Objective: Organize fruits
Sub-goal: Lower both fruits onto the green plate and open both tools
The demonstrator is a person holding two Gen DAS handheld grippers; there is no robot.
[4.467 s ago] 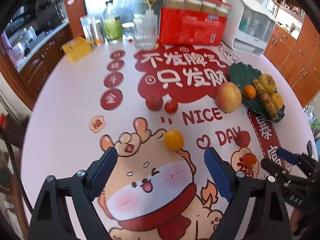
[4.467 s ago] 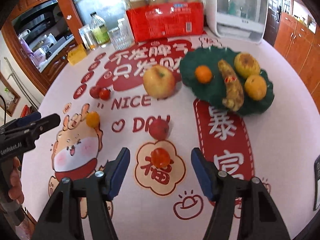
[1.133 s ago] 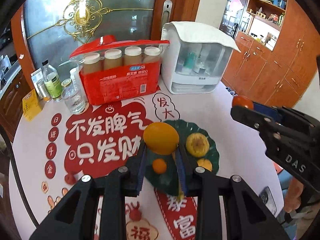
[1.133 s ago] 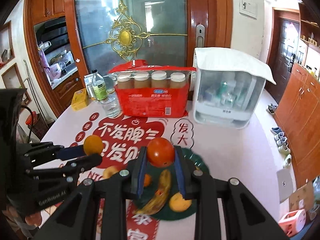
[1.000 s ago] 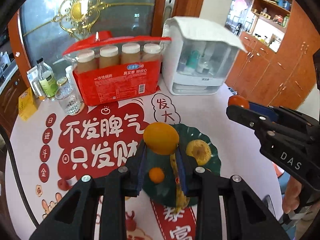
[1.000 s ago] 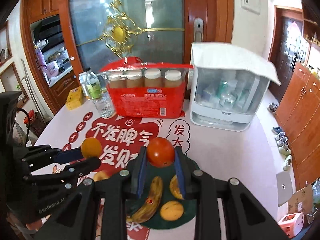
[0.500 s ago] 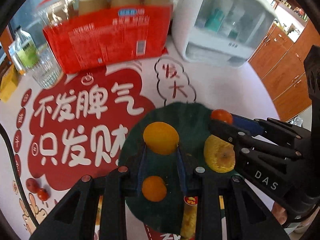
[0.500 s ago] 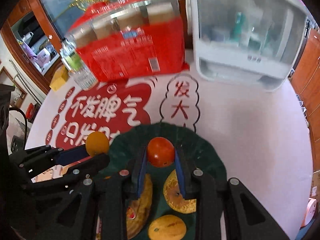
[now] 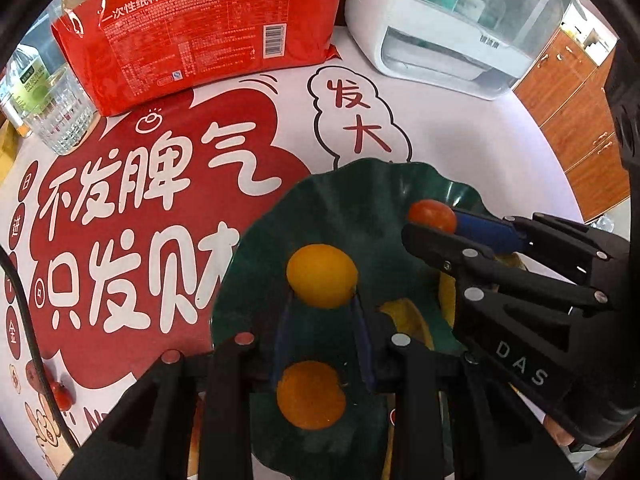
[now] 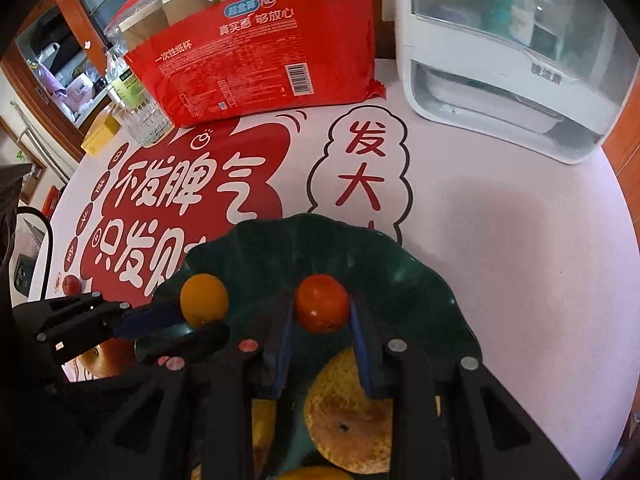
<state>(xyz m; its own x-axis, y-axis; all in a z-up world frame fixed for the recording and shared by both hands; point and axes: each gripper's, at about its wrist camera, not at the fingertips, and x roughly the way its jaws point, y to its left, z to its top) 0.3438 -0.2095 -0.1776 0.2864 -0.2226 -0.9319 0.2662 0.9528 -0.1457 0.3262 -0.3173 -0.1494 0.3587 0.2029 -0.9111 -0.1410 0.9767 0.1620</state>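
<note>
I have a yellow-orange fruit (image 9: 322,275) pinched in my left gripper (image 9: 322,300) and a red tomato (image 10: 322,308) pinched in my right gripper (image 10: 322,322), both poised over the dark green leaf-shaped plate (image 10: 408,276), which already carries a small orange (image 9: 311,395) and a speckled yellow fruit (image 10: 348,396). I cannot tell whether either held fruit touches the plate surface.

My worry is the release. Both fruits are round, the plate floor looks ribbed and sloped, and if I let go while they hang above it they may roll into their neighbours or over the scalloped rim onto the tablecloth (image 10: 500,220). The two grippers also sit close together, so spreading both at once could knock one against the other.

Readable writing: "DAS" on the right gripper's body, "一次性纸杯" and "真实惠 够放心" on the red paper-cup pack (image 10: 256,48), "发大" in a cloud outline and "不发脾气" on the tablecloth.
</note>
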